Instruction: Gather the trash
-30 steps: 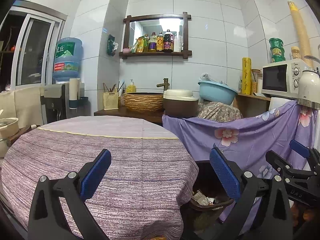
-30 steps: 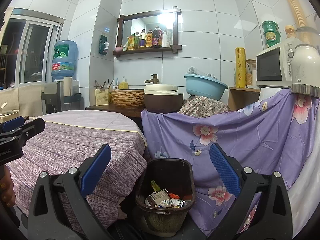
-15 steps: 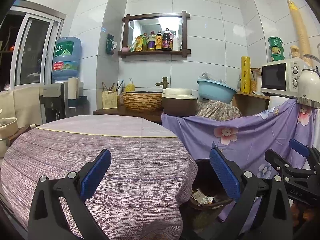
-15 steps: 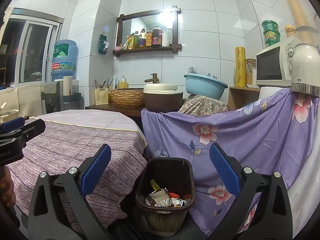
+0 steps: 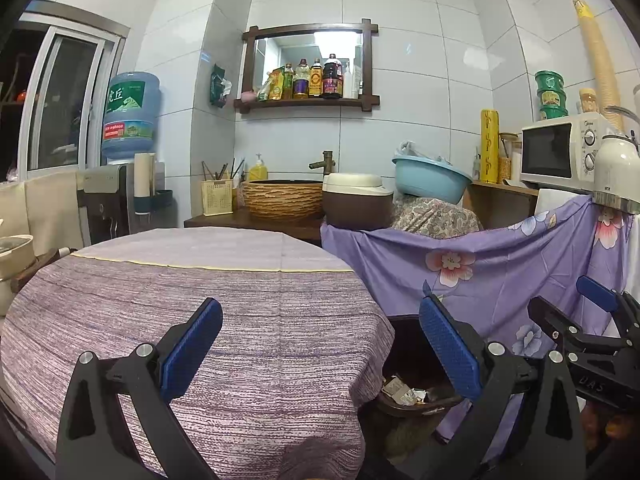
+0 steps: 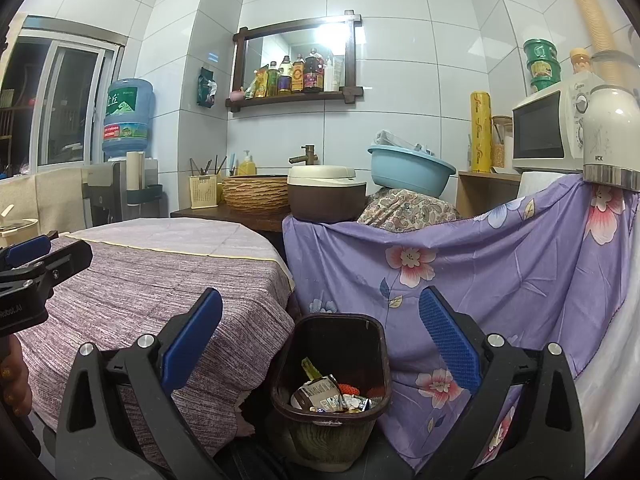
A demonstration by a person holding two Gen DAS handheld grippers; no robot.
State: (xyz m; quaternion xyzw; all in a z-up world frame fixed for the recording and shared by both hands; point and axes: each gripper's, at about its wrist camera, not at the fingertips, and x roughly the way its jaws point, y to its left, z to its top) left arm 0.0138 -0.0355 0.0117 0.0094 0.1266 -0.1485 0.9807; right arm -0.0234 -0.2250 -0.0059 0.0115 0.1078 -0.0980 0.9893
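A dark brown trash bin stands on the floor between the round table and the draped counter, with crumpled wrappers inside. My right gripper is open and empty, held above and in front of the bin. My left gripper is open and empty over the table's near edge; the bin shows partly at its lower right, with wrappers in it. Each gripper shows at the edge of the other's view.
A round table with a purple striped cloth fills the left. A purple floral cloth drapes the counter on the right. Behind are a basket sink, a rice cooker, a blue basin, a microwave and a water dispenser.
Both views have shifted only very slightly; both grippers stay open and empty, and the bin has not moved.
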